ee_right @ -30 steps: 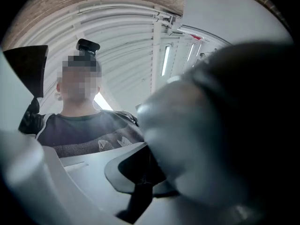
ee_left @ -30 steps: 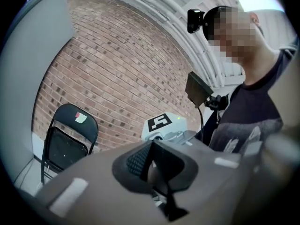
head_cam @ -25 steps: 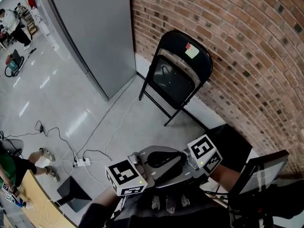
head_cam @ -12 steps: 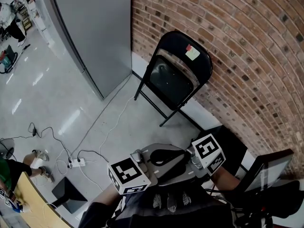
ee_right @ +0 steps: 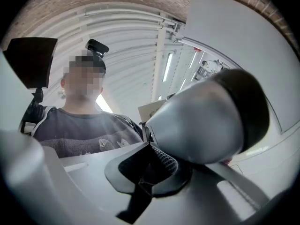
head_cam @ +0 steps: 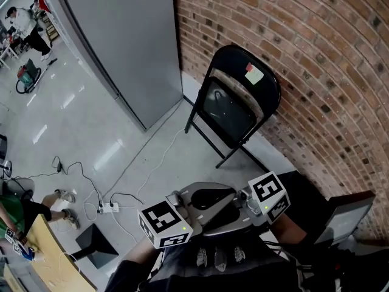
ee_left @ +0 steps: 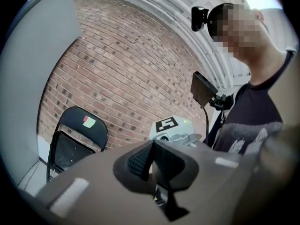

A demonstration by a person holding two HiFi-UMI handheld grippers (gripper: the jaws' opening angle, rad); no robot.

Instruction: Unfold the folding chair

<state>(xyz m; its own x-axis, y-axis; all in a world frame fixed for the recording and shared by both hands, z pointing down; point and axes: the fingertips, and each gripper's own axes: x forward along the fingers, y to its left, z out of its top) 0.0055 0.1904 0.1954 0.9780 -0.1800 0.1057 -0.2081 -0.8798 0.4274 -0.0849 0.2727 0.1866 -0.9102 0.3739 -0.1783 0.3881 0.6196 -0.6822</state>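
Observation:
A black folding chair (head_cam: pixel 238 103) leans folded against the brick wall (head_cam: pixel 316 59), with a pale sticker (head_cam: pixel 254 73) on its backrest. The left gripper view shows the same chair (ee_left: pixel 75 142) at lower left, well beyond the jaws. Both grippers hover close to my body, far short of the chair, and point towards each other. My left gripper (head_cam: pixel 209 198) is shut and empty, its pads (ee_left: pixel 140 159) meeting. My right gripper (head_cam: pixel 230 216) is shut and empty too, and it looks back at the person holding it. The right gripper's marker cube (ee_left: pixel 168 124) shows beyond the left jaws.
A grey panel (head_cam: pixel 127 41) stands left of the chair. White cables and a power strip (head_cam: pixel 108 208) lie on the shiny floor. A black screen on a stand (head_cam: pixel 346 215) is at the right, a wooden tabletop (head_cam: pixel 58 263) at lower left. People (head_cam: pixel 27 26) work far off.
The head view has swung, so the chair sits slightly lower and further right. Both grippers drifted a little with the body and stay shut and empty.

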